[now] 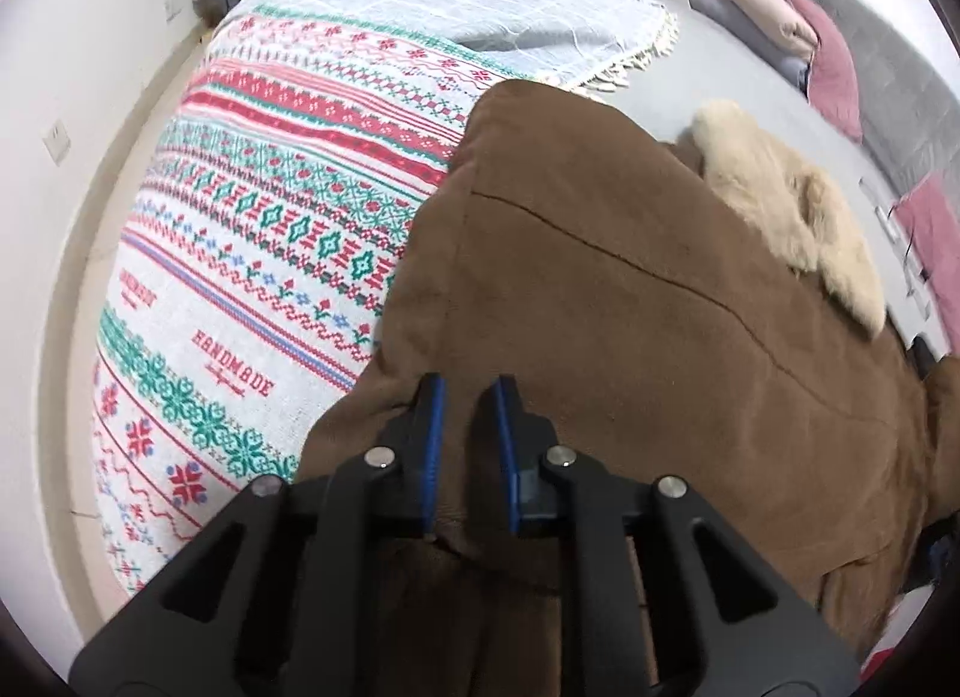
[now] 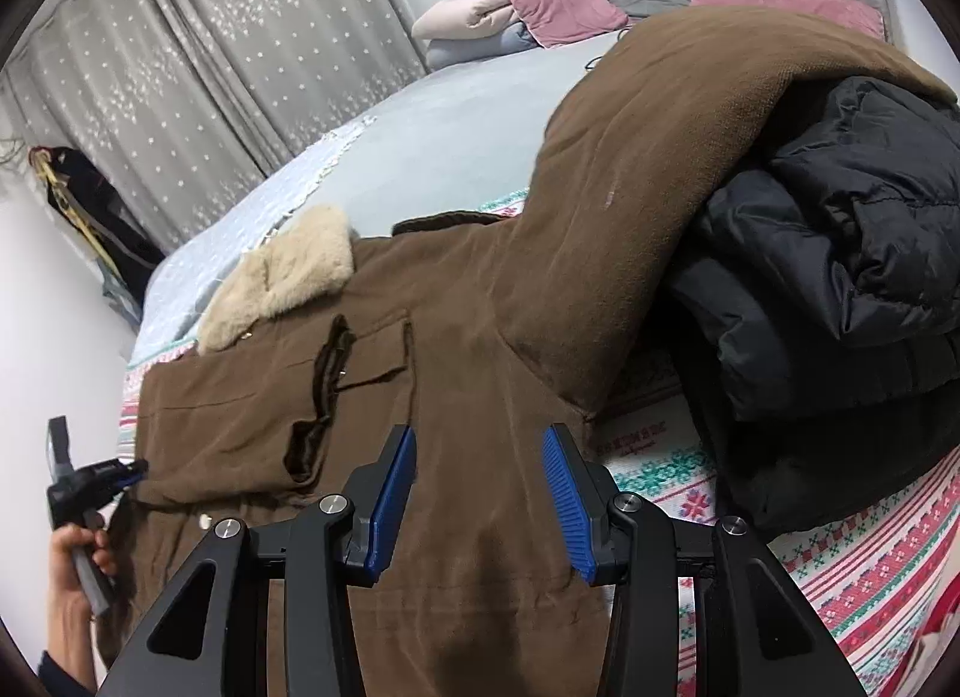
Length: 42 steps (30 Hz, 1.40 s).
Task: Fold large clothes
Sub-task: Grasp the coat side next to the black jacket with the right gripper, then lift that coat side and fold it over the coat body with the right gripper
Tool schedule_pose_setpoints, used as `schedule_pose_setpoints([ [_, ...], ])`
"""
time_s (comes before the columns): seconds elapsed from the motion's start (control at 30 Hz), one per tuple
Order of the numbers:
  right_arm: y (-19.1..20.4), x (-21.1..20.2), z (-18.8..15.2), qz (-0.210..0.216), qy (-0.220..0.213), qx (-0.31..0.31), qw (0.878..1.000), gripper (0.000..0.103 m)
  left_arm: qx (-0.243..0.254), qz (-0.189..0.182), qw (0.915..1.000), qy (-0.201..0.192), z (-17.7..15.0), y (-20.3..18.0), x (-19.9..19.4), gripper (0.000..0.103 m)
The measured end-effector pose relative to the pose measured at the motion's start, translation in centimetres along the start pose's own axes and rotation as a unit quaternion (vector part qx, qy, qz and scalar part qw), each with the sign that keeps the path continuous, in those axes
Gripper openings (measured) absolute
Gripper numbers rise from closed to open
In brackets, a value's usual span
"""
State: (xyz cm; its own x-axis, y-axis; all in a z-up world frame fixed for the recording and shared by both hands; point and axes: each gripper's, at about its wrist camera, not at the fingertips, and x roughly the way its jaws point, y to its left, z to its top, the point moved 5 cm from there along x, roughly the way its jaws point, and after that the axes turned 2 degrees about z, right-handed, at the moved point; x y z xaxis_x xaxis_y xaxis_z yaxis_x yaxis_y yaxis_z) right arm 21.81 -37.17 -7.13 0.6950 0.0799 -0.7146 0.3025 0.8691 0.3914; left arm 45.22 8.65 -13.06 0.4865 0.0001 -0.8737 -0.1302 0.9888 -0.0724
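Note:
A brown coat with a cream fur collar lies spread on the bed. My left gripper stands at its near left edge, blue pads pinching a raised fold of the brown cloth. In the right wrist view the same coat fills the middle, its collar at the far left. One sleeve is draped up over a black puffer jacket. My right gripper hovers open over the coat's lower part with nothing clamped. The left gripper shows at the coat's left corner, held by a hand.
A knitted red, green and white blanket covers the bed's near part, a pale blue throw lies beyond it. Pink and grey pillows sit at the headboard. Grey starred curtains hang behind. A white wall runs along the bed's left.

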Motion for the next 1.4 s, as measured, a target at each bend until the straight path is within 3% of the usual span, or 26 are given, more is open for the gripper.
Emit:
schedule_pose_setpoints([
  [0.1, -0.8, -0.8, 0.4, 0.002, -0.008, 0.013, 1.000, 0.045, -0.012, -0.001, 0.9999, 0.004, -0.1, -0.3, -1.4, 0.020],
  [0.17, -1.1, -2.2, 1.0, 0.012, -0.029, 0.018, 0.999, 0.045, -0.009, -0.020, 0.9997, -0.006, -0.3, -1.2, -3.2, 0.021],
  [0.27, -1.4, -5.1, 2.5, 0.052, -0.068, 0.024, 0.996, 0.045, 0.013, -0.031, 0.9992, -0.022, -1.5, -3.0, -6.3, 0.036],
  [0.3, -1.6, -5.9, 3.1, 0.056, -0.079, 0.025, 0.995, 0.045, 0.021, -0.029, 0.9990, -0.027, -2.0, -3.6, -7.0, 0.048],
  [0.33, -2.1, -7.1, 4.1, 0.058, -0.098, 0.030, 0.993, 0.045, 0.032, -0.029, 0.9984, -0.036, -2.6, -4.4, -8.0, 0.053],
  [0.4, -3.1, -8.6, 5.8, 0.060, -0.123, 0.040, 0.990, 0.045, 0.054, -0.029, 0.9972, -0.044, -3.5, -5.5, -9.2, 0.054],
  [0.53, -8.3, -11.2, 9.5, 0.042, -0.169, 0.112, 0.978, 0.050, 0.076, -0.041, 0.9946, -0.057, -4.3, -7.5, -11.4, 0.062],
  [0.67, -16.1, -11.5, 12.0, -0.025, -0.182, 0.208, 0.961, 0.056, 0.079, -0.065, 0.9927, -0.064, -4.4, -8.1, -12.7, 0.064],
  [0.83, -22.1, -9.9, 12.9, 0.000, -0.186, 0.299, 0.936, 0.056, 0.078, -0.057, 0.9932, -0.065, -4.8, -8.2, -12.7, 0.064],
  [1.03, -22.2, -8.8, 15.7, -0.033, -0.207, 0.271, 0.939, 0.053, 0.076, -0.054, 0.9938, -0.062, -4.9, -8.6, -12.1, 0.064],
  [1.1, -21.8, -8.9, 16.4, -0.044, -0.213, 0.250, 0.944, 0.029, 0.080, -0.050, 0.9934, -0.065, -5.0, -9.1, -12.0, 0.064],
  [1.13, -21.3, -8.9, 16.6, -0.054, -0.215, 0.237, 0.946, 0.010, 0.083, -0.050, 0.9932, -0.064, -5.1, -9.4, -12.0, 0.064],
  [1.4, -13.1, -13.9, 18.0, -0.150, -0.299, 0.079, 0.939, 0.009, 0.104, -0.051, 0.9918, -0.053, -6.0, -11.8, -11.0, 0.064],
])
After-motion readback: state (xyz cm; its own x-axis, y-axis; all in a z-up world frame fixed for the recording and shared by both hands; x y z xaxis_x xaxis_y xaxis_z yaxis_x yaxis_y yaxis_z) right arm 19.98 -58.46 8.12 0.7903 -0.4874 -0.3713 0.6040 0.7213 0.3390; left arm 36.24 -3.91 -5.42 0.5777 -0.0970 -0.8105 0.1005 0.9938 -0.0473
